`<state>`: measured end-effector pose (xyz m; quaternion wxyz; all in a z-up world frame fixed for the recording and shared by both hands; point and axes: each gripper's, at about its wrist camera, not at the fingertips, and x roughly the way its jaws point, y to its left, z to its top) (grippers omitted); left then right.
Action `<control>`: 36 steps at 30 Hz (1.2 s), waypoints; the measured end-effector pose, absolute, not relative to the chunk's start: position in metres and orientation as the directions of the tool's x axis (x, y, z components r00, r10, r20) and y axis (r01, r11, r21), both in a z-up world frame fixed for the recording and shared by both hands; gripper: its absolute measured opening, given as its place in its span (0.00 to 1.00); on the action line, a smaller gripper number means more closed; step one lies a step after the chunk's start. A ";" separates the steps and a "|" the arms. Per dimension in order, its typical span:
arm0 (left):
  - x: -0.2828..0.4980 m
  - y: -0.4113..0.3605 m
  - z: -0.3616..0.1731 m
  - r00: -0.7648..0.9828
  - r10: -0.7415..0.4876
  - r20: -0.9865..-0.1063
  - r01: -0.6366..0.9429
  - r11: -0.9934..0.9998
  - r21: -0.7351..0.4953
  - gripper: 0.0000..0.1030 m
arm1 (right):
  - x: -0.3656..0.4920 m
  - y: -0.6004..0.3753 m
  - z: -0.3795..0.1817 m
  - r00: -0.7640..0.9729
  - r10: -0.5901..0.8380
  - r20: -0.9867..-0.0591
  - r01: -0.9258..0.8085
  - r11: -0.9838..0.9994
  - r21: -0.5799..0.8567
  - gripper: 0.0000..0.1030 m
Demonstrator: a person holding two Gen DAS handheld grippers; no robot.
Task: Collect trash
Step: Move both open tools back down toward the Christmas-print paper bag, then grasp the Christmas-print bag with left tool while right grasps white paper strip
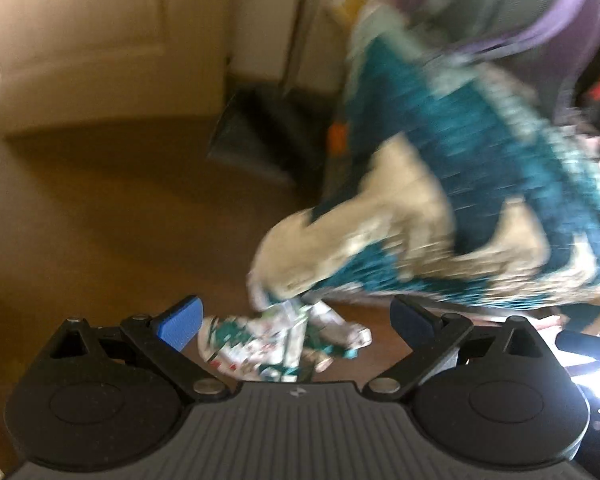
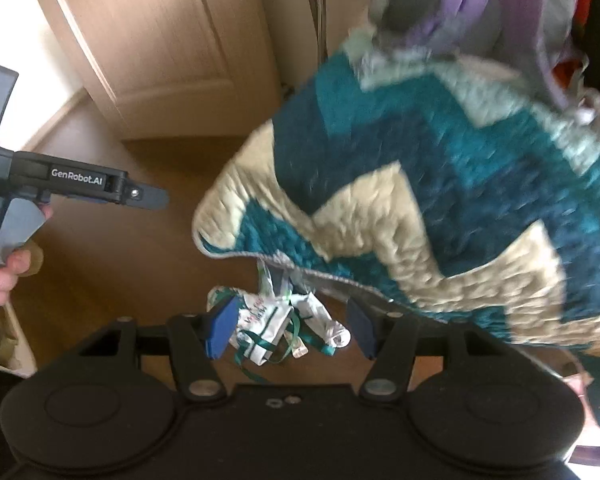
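- The trash is a crumpled wad of wrapping paper (image 2: 278, 326), white with green and red print and thin green ribbon tangled through it. It lies on the brown wooden floor (image 1: 112, 208), just under the hanging corner of a teal-and-cream quilt (image 2: 400, 208).
- I judge it light, soft and crushable, nothing fragile; the glossy paper may slide and the loose ribbon could trail or snag on the quilt's edge.
- The best hold, I think, is across the thick crumpled middle, not on a ribbon end, which would let the rest dangle.
- My right gripper (image 2: 294, 330) has its jaws apart, the blue pads on either side of the wad and not pressing on it.
- My left gripper (image 1: 296, 326) stands spread wide, with nothing between its pads; the wad shows ahead, past the fingers.
- The right wrist view shows my left gripper from the side, with my fingers (image 2: 4, 276) on its handle, well apart from the paper.
- Only the left wrist view shows a dark object (image 1: 268, 136) against the wall, too blurred to name.
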<state>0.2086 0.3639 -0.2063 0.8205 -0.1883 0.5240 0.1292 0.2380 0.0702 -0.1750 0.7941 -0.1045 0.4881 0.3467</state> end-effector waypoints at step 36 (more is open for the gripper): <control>0.215 0.410 -0.567 0.052 -0.188 -0.981 -0.714 0.680 -0.168 0.97 | 0.315 0.156 -0.534 0.138 0.163 -0.977 -0.611 0.790 0.046 0.57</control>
